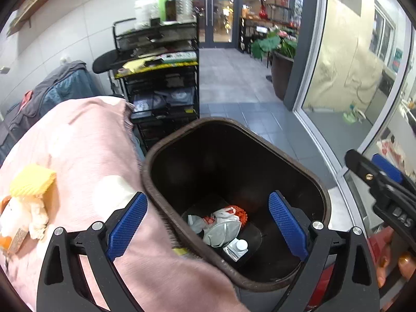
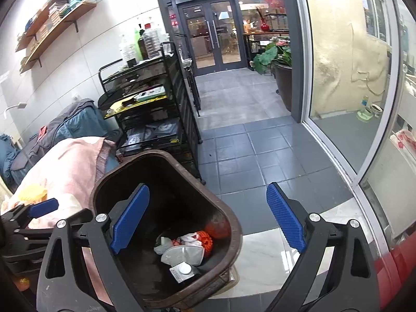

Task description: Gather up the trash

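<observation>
The biggest thing near both claws is the brown trash bin [image 1: 234, 135], which fills the lower centre of the left wrist view and the lower left of the right wrist view. Beside it, to the left in both views, lies a pink blanket [image 1: 78, 143], and its edge touches the bin's rim. On the blanket, at the lower left of the left view, sits a yellow and white soft toy [image 1: 28, 200].

The left gripper [image 1: 208, 226] stands wide open with nothing between its blue pads; one pad is over the blanket, the other over the bin's mouth. The right gripper [image 2: 208, 218] is also released and empty; its left pad is over the bin, its right pad over the grey floor.

The collected trash is at the bottom of the bin: a grey face mask [image 1: 221, 230], a white crumpled bag [image 1: 223, 214], an orange net-like piece [image 1: 239, 212] and a small carton with a white cap [image 1: 238, 248]. It lies straight below and ahead of both claws.

I judge that anything still to collect lies to the left, on the blanket side, so the left hand is nearer.

Only the left view shows the toy clearly and a hand [image 1: 390, 257] at the lower right; only the right view shows the wall shelves [image 2: 52, 20].
</observation>
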Tool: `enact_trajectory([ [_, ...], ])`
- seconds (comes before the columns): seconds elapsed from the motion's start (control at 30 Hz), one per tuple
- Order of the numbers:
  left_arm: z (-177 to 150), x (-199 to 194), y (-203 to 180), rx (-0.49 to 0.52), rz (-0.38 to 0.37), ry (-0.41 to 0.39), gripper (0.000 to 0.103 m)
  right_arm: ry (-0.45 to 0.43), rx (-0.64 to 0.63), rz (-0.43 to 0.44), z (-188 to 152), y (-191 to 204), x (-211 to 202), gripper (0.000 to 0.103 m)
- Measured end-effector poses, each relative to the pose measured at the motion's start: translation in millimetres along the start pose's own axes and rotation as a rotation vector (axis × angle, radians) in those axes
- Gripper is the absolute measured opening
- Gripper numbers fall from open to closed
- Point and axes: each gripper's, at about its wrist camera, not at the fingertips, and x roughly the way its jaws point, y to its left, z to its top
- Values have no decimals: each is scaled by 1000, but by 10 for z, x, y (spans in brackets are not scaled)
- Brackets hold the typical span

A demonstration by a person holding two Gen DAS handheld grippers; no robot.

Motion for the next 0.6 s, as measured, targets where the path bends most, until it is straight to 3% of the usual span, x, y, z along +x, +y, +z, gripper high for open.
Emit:
enact_trajectory([
  [0.6, -499, -970, 815, -145, 131, -240, 97, -3, -140, 195, -48, 754, -99, 91],
])
